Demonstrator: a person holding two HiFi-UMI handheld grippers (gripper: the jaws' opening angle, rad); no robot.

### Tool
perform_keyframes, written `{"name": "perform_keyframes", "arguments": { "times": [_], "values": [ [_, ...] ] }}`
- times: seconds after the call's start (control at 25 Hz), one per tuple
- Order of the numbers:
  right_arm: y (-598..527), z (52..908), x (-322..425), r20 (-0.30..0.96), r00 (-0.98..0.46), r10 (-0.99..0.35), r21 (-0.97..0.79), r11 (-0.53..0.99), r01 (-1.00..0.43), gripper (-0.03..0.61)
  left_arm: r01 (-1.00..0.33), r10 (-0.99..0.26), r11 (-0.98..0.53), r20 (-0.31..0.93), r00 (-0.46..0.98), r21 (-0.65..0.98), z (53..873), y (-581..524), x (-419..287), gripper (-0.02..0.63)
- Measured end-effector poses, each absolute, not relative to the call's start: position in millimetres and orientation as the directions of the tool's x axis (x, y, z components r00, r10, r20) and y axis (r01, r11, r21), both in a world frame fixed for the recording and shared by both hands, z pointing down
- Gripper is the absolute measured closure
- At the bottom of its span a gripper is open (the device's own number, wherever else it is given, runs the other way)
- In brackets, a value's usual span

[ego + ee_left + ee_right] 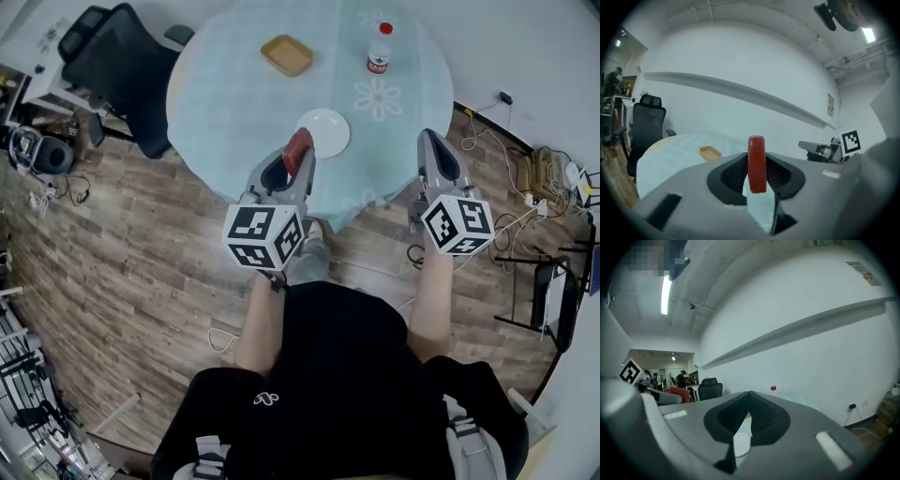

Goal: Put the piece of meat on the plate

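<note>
The piece of meat (pixel 298 147), a flat red slab, stands on edge between the pads of my left gripper (pixel 302 159), which is shut on it; in the left gripper view the meat (pixel 757 161) sticks up above the jaws. It hangs over the near edge of the round table (pixel 234 103), just left of the empty white plate (pixel 328 127). My right gripper (pixel 433 141) is level at the table's near right edge, shut with nothing held (pixel 750 399). Part of the plate (pixel 742 444) shows below its jaws.
A tan tray (pixel 287 54) and a red-capped bottle (pixel 379 52) stand at the far side of the table. A black office chair (pixel 122 61) sits at the table's left. Cables and boxes lie on the wooden floor at right (pixel 525 169).
</note>
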State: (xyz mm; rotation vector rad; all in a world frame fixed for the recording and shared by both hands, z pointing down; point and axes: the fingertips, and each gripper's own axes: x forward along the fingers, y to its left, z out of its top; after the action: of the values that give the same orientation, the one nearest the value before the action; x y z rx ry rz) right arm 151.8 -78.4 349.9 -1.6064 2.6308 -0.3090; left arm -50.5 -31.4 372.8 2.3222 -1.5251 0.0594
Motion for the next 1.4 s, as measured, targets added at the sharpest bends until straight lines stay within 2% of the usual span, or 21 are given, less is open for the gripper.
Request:
{"name": "perform_keyframes", "arguments": {
  "times": [0.32, 0.48, 0.6, 0.84, 1.0, 1.16, 1.4],
  "values": [
    [-167.7, 362.2, 51.6, 0.12, -0.558, -0.821, -0.168, 0.537, -0.827, 0.569, -0.851, -0.85, -0.366, 0.237, 0.47, 0.376, 400.4, -136.4, -95.1, 0.522],
    [-187.0, 398.7, 51.7, 0.229, -0.54, -0.81, -0.187, 0.508, -0.841, 0.569, -0.822, -0.816, -0.365, 0.274, 0.509, 0.437, 428.0, -152.0, -85.5, 0.522],
    [-203.0, 411.6, 64.6, 0.265, -0.508, -0.82, -0.214, 0.464, -0.86, 0.569, -0.804, -0.773, -0.369, 0.327, 0.544, 0.466, 452.2, -163.9, -74.4, 0.522],
    [-217.7, 435.8, 72.9, 0.307, -0.505, -0.807, -0.254, 0.442, -0.861, 0.569, -0.704, -0.513, -0.353, 0.502, 0.697, 0.617, 530.7, -162.7, -44.6, 0.522],
    [-211.4, 455.7, 75.8, 0.339, -0.506, -0.793, -0.297, 0.42, -0.857, 0.569, -0.623, -0.342, -0.321, 0.526, 0.779, 0.713, 576.4, -161.5, -28.4, 0.522],
    [-203.5, 474.6, 70.6, 0.367, -0.53, -0.764, -0.329, 0.427, -0.842, 0.569, -0.62, -0.229, -0.276, 0.576, 0.785, 0.734, 614.1, -173.4, -22.0, 0.522],
    [-201.9, 483.6, 76.9, 0.39, -0.528, -0.754, -0.34, 0.415, -0.844, 0.569, -0.614, -0.145, -0.175, 0.597, 0.789, 0.769, 647.6, -179.4, -19.1, 0.522]
  ]
}}
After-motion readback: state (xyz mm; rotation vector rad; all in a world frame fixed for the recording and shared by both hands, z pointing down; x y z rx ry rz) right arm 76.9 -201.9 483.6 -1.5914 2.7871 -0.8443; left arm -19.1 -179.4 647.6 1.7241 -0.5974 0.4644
